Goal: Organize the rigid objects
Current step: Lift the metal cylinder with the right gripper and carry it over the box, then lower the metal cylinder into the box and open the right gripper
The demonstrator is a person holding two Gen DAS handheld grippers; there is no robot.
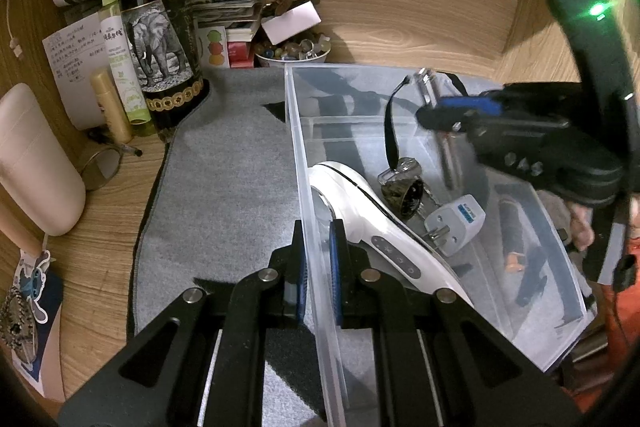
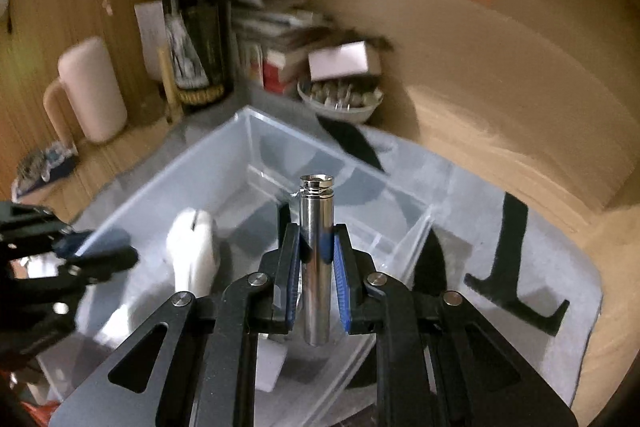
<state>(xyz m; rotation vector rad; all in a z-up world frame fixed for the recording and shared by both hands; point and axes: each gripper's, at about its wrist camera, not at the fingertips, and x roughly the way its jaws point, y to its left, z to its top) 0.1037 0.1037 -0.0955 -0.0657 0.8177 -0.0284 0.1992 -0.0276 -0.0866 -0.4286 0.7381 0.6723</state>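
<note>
A clear plastic bin (image 1: 298,131) stands on a grey mat (image 1: 224,163). My left gripper (image 1: 318,231) is shut on the bin's left wall. In the bin lie a white handheld device (image 1: 360,207), a white plug adapter (image 1: 456,223), a small dark perfume bottle (image 1: 404,187) and a dark stick-like item (image 1: 512,227). My right gripper (image 2: 317,239) is shut on a silver metal cylinder (image 2: 317,247) and holds it over the bin (image 2: 224,163). In the left wrist view the right gripper (image 1: 460,111) holds the cylinder (image 1: 440,131) above the bin's far right part.
A dark wine bottle (image 1: 160,27), a green spray bottle (image 1: 120,47), a beige tube (image 1: 110,107) and a pink mug (image 1: 36,163) stand at the left. A bowl of small stones (image 1: 292,51) and stacked papers (image 1: 228,7) sit behind the bin. Wooden walls enclose the desk.
</note>
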